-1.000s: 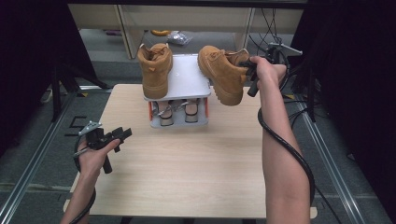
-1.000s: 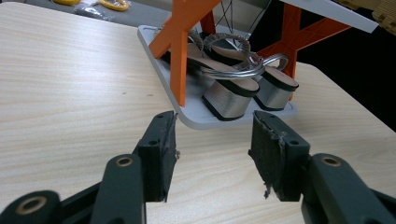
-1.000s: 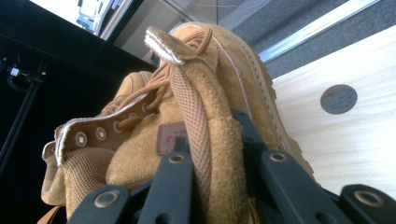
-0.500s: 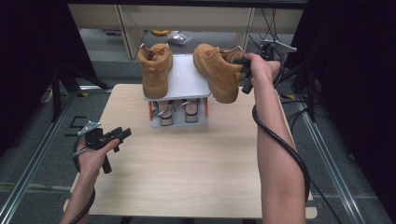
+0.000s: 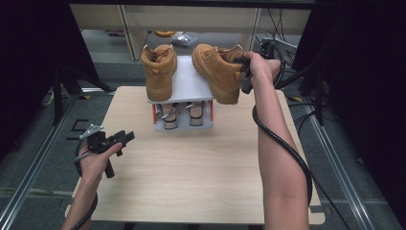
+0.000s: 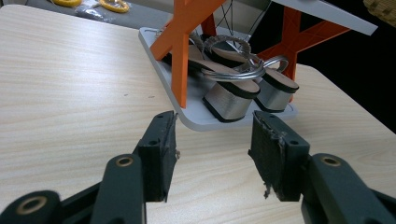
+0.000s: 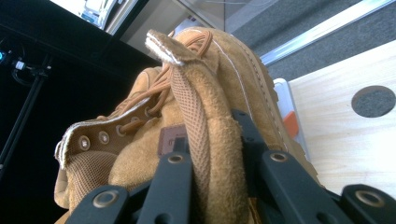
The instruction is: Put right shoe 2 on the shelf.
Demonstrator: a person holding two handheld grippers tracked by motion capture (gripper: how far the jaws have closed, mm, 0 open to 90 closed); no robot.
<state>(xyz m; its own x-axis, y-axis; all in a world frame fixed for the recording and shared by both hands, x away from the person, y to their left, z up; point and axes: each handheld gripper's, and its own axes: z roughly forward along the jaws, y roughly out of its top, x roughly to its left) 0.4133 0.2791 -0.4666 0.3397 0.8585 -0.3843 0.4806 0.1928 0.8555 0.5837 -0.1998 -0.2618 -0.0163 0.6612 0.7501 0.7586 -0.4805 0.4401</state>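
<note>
A tan suede boot [image 5: 160, 72] stands upright on the top shelf of a small grey rack [image 5: 187, 81] with orange legs at the table's far side. My right gripper [image 5: 244, 72] is shut on the collar of a second tan boot [image 5: 218, 72], holding it tilted in the air over the right part of that shelf. In the right gripper view the boot's padded collar [image 7: 205, 140] is pinched between the two black jaws. My left gripper [image 5: 125, 139] is open and holds nothing, low over the table's left side; its view looks at silver-heeled sandals [image 6: 233, 88] on the rack's lower shelf.
The wooden table [image 5: 191, 177] has a round hole [image 7: 373, 100] near its right edge. Metal rails run along the floor on both sides. Yellow items [image 5: 165, 33] and cables [image 5: 282, 45] lie on the floor beyond the rack. A black cable trails along my right forearm.
My right gripper has carried the second boot leftwards and slightly up, from beside the rack to over its top shelf. The left gripper has stayed in place.
</note>
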